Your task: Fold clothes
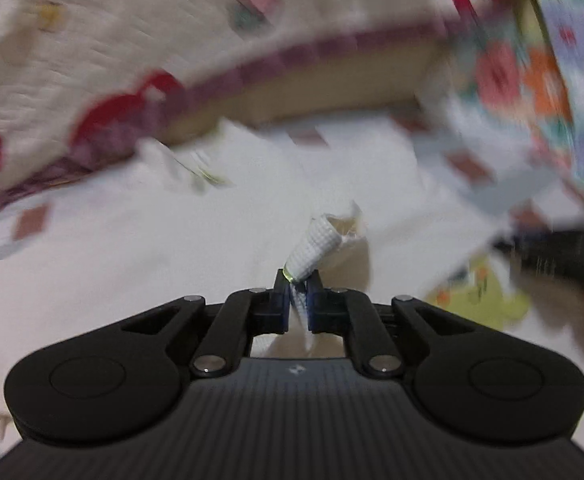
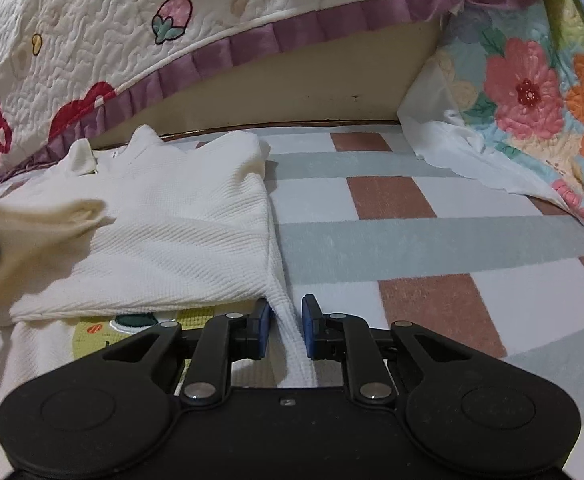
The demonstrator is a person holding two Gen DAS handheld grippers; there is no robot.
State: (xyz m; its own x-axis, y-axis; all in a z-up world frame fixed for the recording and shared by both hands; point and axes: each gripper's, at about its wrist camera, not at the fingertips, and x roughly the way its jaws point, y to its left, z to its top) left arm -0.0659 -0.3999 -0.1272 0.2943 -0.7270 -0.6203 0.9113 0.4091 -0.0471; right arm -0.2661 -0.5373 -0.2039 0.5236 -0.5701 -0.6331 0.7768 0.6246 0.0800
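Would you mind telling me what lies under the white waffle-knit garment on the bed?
Under the white garment lies the checked blanket. A yellow-green printed patch peeks out at its near edge; the rest of that patch is covered.

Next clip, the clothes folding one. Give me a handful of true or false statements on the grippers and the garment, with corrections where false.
1. The left gripper is clamped on a bunched piece of the white garment. True.
2. The right gripper is shut tight on the cloth. False: its jaws stand apart, with a strip of the garment's edge lying between them.
3. The garment lies on a checked bed sheet. True.
4. The garment is dark blue denim. False: it is white, with a waffle-like texture.
5. A floral quilt is at the right of the right wrist view. True.
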